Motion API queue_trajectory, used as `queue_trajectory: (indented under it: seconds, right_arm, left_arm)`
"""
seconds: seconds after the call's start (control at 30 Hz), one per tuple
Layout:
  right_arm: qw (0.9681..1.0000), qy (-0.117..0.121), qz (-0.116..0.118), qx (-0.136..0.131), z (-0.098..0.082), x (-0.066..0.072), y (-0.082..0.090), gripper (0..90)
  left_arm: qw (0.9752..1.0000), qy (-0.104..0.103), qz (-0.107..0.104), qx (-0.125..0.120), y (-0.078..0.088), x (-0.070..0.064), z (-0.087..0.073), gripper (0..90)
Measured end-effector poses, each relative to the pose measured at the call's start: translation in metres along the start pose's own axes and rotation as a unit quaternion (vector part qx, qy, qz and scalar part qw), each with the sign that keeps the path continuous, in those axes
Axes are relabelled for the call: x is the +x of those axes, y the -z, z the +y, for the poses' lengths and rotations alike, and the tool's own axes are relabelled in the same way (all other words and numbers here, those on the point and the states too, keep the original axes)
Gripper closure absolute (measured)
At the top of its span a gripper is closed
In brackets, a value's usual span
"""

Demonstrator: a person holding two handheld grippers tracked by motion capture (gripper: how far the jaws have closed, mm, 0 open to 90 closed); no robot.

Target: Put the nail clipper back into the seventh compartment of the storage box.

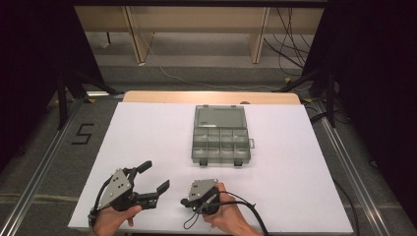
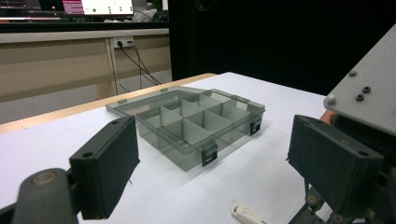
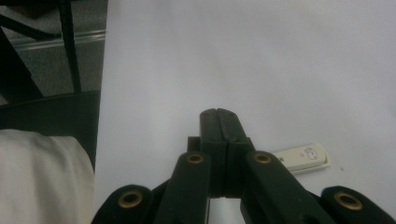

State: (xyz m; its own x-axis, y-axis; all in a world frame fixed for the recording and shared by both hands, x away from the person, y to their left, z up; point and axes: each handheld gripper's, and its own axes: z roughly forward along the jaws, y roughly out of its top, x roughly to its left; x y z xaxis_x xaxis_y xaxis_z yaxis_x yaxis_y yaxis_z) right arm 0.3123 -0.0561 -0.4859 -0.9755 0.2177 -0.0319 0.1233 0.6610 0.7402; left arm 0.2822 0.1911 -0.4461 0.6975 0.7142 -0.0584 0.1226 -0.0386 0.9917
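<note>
A clear grey compartment box (image 1: 220,135) lies open at the middle of the white table (image 1: 147,128), its lid folded back; its several cells (image 2: 187,119) look empty. My left gripper (image 1: 154,176) is open near the front edge and faces the box (image 2: 215,154) with nothing between its jaws. Just right of it, my right gripper (image 1: 186,200) is shut on nothing, tips (image 3: 218,114) low over the table. A small white USB stick (image 3: 303,157) lies on the sheet beside the right jaws, and it also lies in front of the left gripper (image 2: 250,215).
The table's left edge drops to grey floor with a metal rail (image 3: 56,39). A "5" mark (image 1: 82,133) is taped on the floor at left. Cables (image 1: 290,34) and a wooden bench (image 1: 196,29) lie beyond the far edge. White cloth (image 3: 42,177) is close by the right gripper.
</note>
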Motion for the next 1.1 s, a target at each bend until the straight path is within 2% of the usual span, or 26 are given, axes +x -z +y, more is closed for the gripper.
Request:
queue_trajectory:
  seconds: [0.33,0.47,0.63,1.1]
  right_arm:
    - [0.9995,0.015,0.005,0.029,0.001,0.005,-0.005,90.0]
    - [0.9987,0.025,0.001,0.045,0.0,0.004,-0.002,90.0]
    - [0.9975,0.029,-0.009,0.064,-0.004,0.002,0.006,90.0]
    - [0.995,0.012,-0.035,0.092,-0.016,-0.015,0.026,90.0]
  left_arm:
    - [1.0,0.001,-0.001,0.0,0.0,0.0,0.0,15.7]
    - [1.0,0.002,-0.004,-0.006,0.0,0.0,0.0,15.7]
    - [1.0,0.003,-0.001,-0.001,0.0,0.0,0.0,15.7]
    - [1.0,0.002,-0.001,-0.001,0.001,0.0,0.0,15.7]
